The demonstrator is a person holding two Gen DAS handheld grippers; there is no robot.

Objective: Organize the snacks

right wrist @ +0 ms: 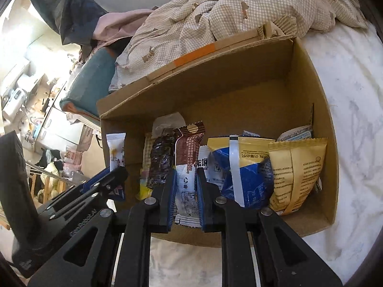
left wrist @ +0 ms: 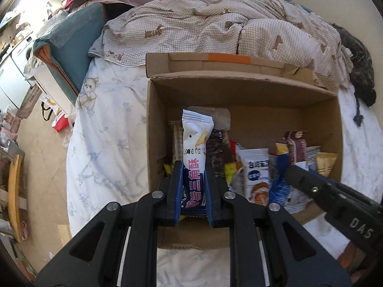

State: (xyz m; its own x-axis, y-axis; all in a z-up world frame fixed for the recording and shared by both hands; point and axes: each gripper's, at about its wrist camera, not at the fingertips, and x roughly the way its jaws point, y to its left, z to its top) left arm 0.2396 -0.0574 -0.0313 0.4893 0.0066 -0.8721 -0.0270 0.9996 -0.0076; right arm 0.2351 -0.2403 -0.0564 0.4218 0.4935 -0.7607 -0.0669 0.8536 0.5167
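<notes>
Over the box (left wrist: 153,119) on the bed, the left gripper (left wrist: 192,189) pinches a white packet (left wrist: 195,148) and the right gripper (right wrist: 186,196) a brown-topped packet (right wrist: 188,157), both low down; they look light, crinkly and slippery, so mid-body holds seem safest

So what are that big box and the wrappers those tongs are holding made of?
The box looks like plain brown corrugated cardboard, matte, with fluted edges on its flap. The white packet in the left tongs and the brown-and-white packet in the right tongs seem thin plastic film, slightly glossy, with crimped serrated ends.
</notes>
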